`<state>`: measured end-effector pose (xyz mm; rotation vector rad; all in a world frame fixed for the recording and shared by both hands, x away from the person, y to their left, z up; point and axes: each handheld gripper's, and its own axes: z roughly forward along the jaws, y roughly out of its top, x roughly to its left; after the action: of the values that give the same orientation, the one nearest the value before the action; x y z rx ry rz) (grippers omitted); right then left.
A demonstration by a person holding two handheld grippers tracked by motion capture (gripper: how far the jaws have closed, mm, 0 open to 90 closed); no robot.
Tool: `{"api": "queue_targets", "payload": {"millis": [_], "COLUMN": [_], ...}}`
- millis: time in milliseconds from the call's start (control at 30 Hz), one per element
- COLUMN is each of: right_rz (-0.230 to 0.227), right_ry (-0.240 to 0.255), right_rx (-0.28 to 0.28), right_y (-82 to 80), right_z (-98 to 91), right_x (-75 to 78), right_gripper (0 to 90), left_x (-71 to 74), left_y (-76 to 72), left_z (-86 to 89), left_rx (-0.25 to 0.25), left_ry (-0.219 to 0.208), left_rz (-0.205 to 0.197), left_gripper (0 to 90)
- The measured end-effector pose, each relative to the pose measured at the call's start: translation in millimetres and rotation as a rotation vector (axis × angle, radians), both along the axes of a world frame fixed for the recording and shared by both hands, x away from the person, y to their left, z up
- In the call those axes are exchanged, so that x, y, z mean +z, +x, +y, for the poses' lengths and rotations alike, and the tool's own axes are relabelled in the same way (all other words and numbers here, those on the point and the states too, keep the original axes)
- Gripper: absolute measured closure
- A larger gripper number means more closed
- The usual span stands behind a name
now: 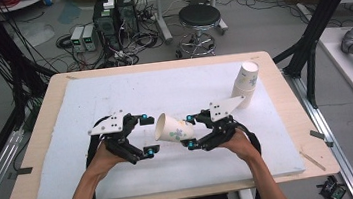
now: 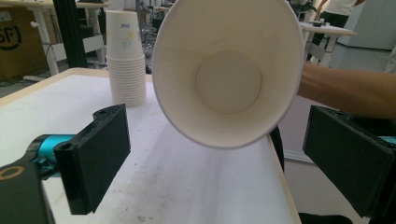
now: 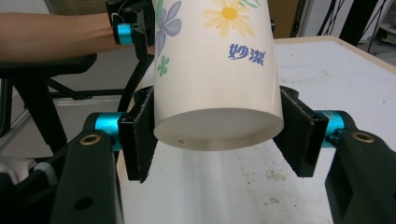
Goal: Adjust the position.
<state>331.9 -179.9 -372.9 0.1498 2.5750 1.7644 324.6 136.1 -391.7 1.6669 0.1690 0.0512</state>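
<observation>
Two grippers meet over the middle of the white pad [image 1: 89, 104] that covers the table [image 1: 287, 117], with one paper cup between them. Furthest left, the left gripper [image 1: 145, 134] has its fingers [image 2: 95, 156] spread wide and holding nothing, lined up with the cup's open mouth, which faces it a little apart. Next comes the paper cup [image 1: 172, 128] itself, lying on its side in the air above the pad, mouth to the left and base to the right. It looks light and thin-walled, so I judge it would buckle under a hard squeeze and slip if pinched loosely; the rolled rim and the base ring are its stiffest parts. The right gripper [image 1: 190, 131] is clenched on the cup near its base, one finger [image 3: 140, 140] on each side of the wall, which seems a sound place to hold. A second grip would likely go best at the rim, gently. Further right, near the far right corner, a stack of cups [image 1: 246, 85] stands leaning a little, well apart from the hands. Open pad lies in front and behind, with the table's wooden edge beyond, so there is ample room to move.
</observation>
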Motion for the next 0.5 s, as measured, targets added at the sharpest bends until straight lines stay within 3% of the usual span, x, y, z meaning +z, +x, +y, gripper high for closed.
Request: {"api": "queue_targets", "payload": {"millis": [500], "right_rz": [-0.002], "right_ry": [0.017], "right_rx": [0.024], "right_y": [0.2], "right_z": [3.2], "right_x": [-1.9], "right_gripper": [37.3], "left_x": [9.7], "left_y": [2.9], "left_z": [-27.8], "left_rx": [-0.051], "left_ry": [-0.022], "left_rz": [-0.012], "left_gripper": [7.6]}}
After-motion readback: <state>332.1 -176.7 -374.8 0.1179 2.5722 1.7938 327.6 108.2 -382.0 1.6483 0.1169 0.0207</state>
